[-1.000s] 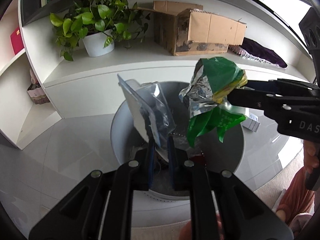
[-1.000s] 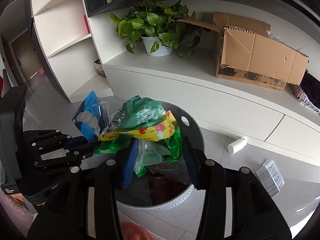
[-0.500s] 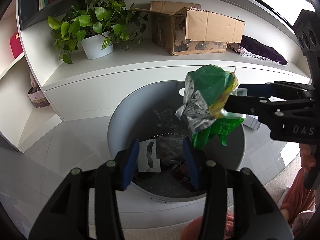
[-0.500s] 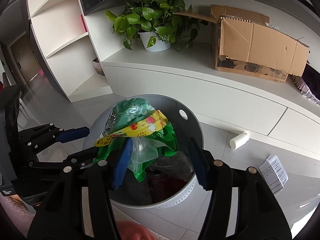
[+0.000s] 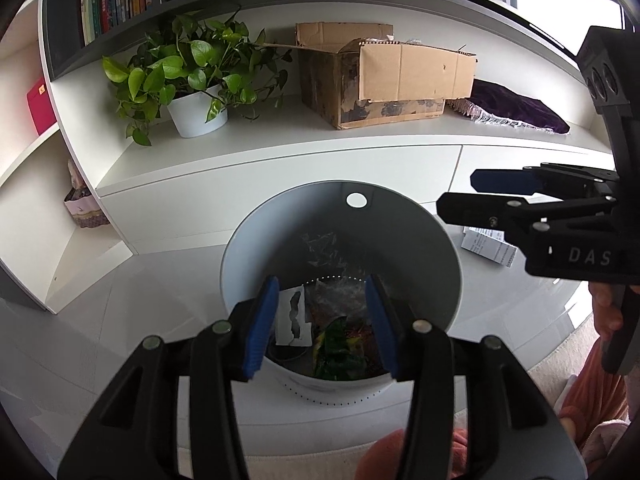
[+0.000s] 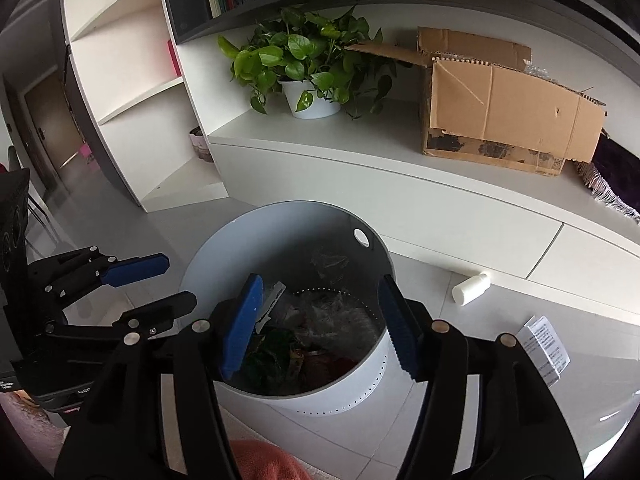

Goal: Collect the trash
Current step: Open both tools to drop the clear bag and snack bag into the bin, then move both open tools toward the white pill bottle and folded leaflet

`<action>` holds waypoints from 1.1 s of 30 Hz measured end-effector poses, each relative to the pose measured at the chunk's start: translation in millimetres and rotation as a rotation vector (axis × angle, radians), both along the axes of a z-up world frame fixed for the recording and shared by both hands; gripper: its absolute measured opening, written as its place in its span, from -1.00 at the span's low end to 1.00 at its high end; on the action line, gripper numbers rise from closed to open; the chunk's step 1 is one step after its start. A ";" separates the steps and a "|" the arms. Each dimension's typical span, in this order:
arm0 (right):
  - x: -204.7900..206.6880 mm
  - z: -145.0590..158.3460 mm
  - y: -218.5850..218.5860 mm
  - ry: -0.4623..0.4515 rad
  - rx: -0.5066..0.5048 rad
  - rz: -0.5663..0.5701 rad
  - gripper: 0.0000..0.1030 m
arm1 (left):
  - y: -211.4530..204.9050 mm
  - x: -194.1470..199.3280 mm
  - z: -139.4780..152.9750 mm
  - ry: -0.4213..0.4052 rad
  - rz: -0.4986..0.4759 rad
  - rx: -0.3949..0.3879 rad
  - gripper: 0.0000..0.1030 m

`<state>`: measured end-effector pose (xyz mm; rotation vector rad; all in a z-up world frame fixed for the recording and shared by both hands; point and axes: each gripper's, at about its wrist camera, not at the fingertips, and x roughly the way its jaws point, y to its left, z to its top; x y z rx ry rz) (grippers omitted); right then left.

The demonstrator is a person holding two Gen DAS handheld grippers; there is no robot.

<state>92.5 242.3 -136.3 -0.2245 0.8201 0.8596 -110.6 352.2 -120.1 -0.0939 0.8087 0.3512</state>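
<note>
A round white trash bin (image 5: pixel 440 240) (image 6: pixel 224 248) stands on the tiled floor below both grippers. Inside lie a green and yellow snack wrapper (image 5: pixel 336 346) (image 6: pixel 266 356), a white torn packet (image 5: pixel 294 316) and clear plastic (image 6: pixel 332 312). My left gripper (image 5: pixel 322 320) is open and empty over the bin's near rim; it also shows at the left of the right wrist view (image 6: pixel 160 280). My right gripper (image 6: pixel 320 322) is open and empty over the bin; it also shows in the left wrist view (image 5: pixel 460 192). A white bottle (image 6: pixel 470 289) and a printed paper slip (image 6: pixel 544 350) (image 5: pixel 486 246) lie on the floor to the right.
A long white cabinet ledge (image 5: pixel 280 152) behind the bin carries a potted plant (image 5: pixel 188 80), a torn cardboard box (image 5: pixel 384 84) and a purple cloth (image 5: pixel 516 106). White shelves (image 6: pixel 132 80) stand at the left. A beige rug edge (image 5: pixel 568 356) lies at the lower right.
The left gripper opened and dropped the blue and clear packet into the bin. Then the right gripper opened and the green and yellow wrapper fell in. Both are now empty.
</note>
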 end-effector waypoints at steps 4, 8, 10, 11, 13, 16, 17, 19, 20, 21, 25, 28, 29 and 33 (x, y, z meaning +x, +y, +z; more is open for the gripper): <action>0.8 3.6 -14.7 -0.016 0.000 -0.019 0.13 | -12.2 5.0 3.8 -0.008 -0.021 0.004 -0.10; 2.9 4.7 -34.5 -0.039 0.006 -0.049 0.13 | -31.5 16.3 4.3 -0.011 -0.058 0.006 -0.10; 6.0 5.1 -48.8 -0.049 0.010 -0.072 0.13 | -42.9 24.7 3.3 -0.012 -0.079 0.003 -0.08; 7.6 5.4 -58.0 -0.054 0.012 -0.085 0.13 | -49.4 29.6 2.6 -0.014 -0.089 0.001 -0.06; 11.5 5.0 -78.1 -0.065 0.014 -0.115 0.13 | -63.1 41.0 0.3 -0.017 -0.109 -0.001 0.01; 18.7 1.9 -111.4 -0.074 0.010 -0.162 0.16 | -89.4 61.8 -5.1 -0.020 -0.135 0.012 0.02; 22.3 -0.2 -125.3 -0.076 0.009 -0.184 0.21 | -98.2 68.7 -7.7 -0.019 -0.143 0.015 0.02; 30.0 -5.9 -154.4 -0.085 0.000 -0.232 0.23 | -117.5 85.2 -14.8 -0.016 -0.169 0.001 0.03; 33.7 -9.3 -168.0 -0.086 -0.008 -0.250 0.23 | -126.6 93.6 -19.0 -0.012 -0.180 -0.004 0.03; 37.9 -13.3 -182.0 -0.084 -0.015 -0.267 0.23 | -135.5 102.2 -23.5 -0.007 -0.190 -0.006 0.03; 59.0 -35.6 -237.1 -0.043 -0.043 -0.324 0.23 | -165.9 139.3 -43.3 0.015 -0.227 -0.042 0.03; 72.6 -54.0 -267.3 -0.038 -0.080 -0.367 0.22 | -179.9 167.0 -59.4 0.028 -0.237 -0.059 0.03; 77.2 -59.7 -275.4 -0.036 -0.088 -0.378 0.22 | -181.9 175.4 -65.3 0.030 -0.238 -0.065 0.03; 97.1 -82.0 -295.4 -0.016 -0.102 -0.401 0.22 | -183.0 209.7 -96.2 0.049 -0.222 -0.105 0.03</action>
